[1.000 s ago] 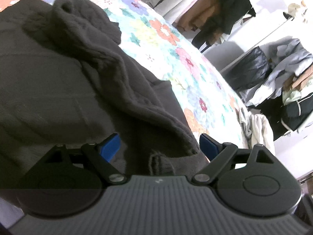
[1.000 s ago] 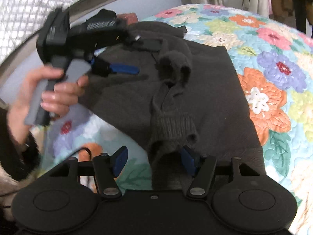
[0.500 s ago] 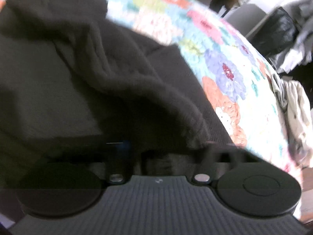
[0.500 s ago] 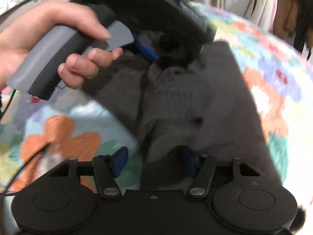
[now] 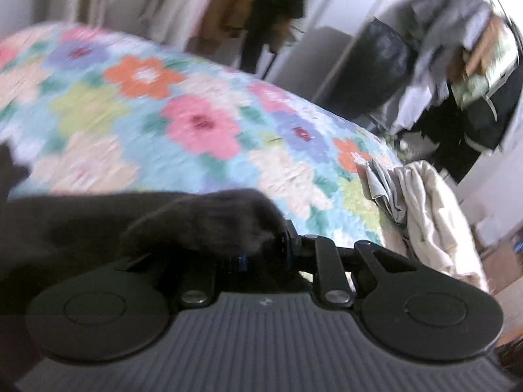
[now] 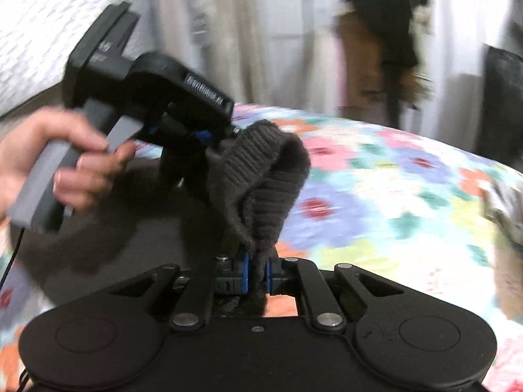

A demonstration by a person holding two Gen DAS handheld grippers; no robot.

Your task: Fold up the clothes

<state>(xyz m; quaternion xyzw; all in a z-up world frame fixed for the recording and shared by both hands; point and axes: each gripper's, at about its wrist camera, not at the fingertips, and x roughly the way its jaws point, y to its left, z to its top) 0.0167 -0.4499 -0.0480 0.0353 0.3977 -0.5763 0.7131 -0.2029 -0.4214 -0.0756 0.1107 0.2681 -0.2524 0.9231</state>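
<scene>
A dark grey-brown knit sweater (image 6: 261, 176) lies on the flowered quilt (image 6: 392, 189) of a bed. One ribbed part of it is lifted and arches between the two grippers. My right gripper (image 6: 256, 272) has its blue pads pressed on the lower end of that knit strip, its jaws still closing. A hand (image 6: 65, 163) holds my left gripper (image 6: 212, 143) higher up at the left, on the strip's other end. In the left wrist view the sweater (image 5: 202, 215) bunches over my left gripper (image 5: 261, 258). Its jaws are closing with the fabric between them and the pads are mostly hidden.
Beige and grey cloths (image 5: 421, 209) hang off the quilt's (image 5: 196, 114) far right edge. Behind the bed are hanging clothes (image 5: 278, 6), a black bag (image 5: 385, 65) and a heap of garments (image 5: 457, 65). A white quilted headboard (image 6: 49, 32) stands at the left.
Both grippers went from open around sweater folds to closed on the knit. They lifted it, and both views swung toward the far side of the bed. The picture is blurred by motion.
</scene>
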